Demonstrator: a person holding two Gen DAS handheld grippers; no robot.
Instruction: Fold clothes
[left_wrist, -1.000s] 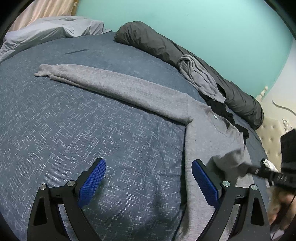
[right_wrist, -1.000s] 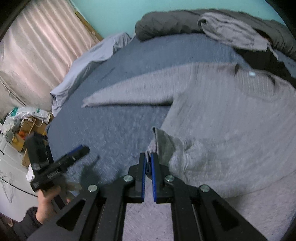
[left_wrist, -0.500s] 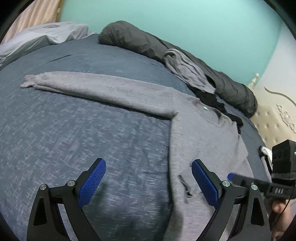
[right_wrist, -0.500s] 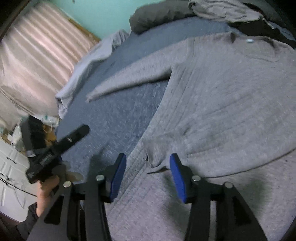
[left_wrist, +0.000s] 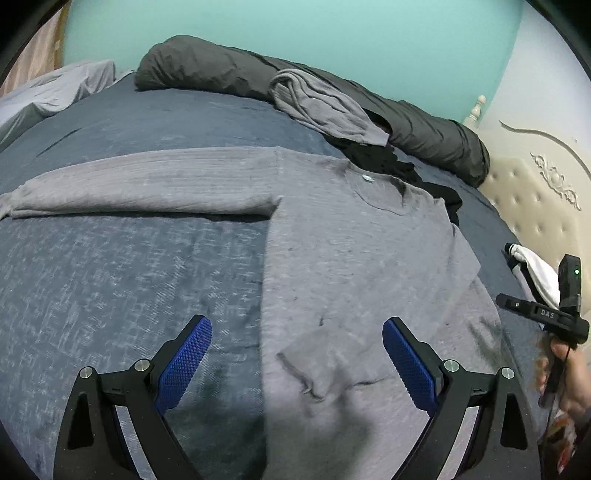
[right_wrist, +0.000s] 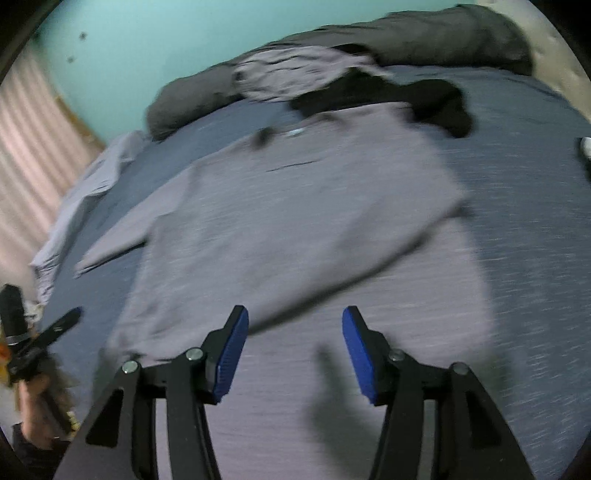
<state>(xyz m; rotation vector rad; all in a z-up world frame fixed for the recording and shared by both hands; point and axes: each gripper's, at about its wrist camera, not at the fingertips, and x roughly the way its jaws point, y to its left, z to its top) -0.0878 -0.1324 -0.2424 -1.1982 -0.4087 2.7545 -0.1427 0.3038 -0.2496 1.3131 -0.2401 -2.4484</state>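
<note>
The left gripper (left_wrist: 297, 363) hovered low over the bed (left_wrist: 110, 280), jaws spread wide and holding nothing; the right gripper (right_wrist: 291, 354), at three o'clock in the left view, also gaped empty; the grey sweater (left_wrist: 351, 258) lay flat, one sleeve stretched toward nine o'clock, the other folded across its body toward six.

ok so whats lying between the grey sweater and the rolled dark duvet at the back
A crumpled black garment and a bunched grey garment lie between the grey sweater and the dark duvet, clearest in the left wrist view.
</note>
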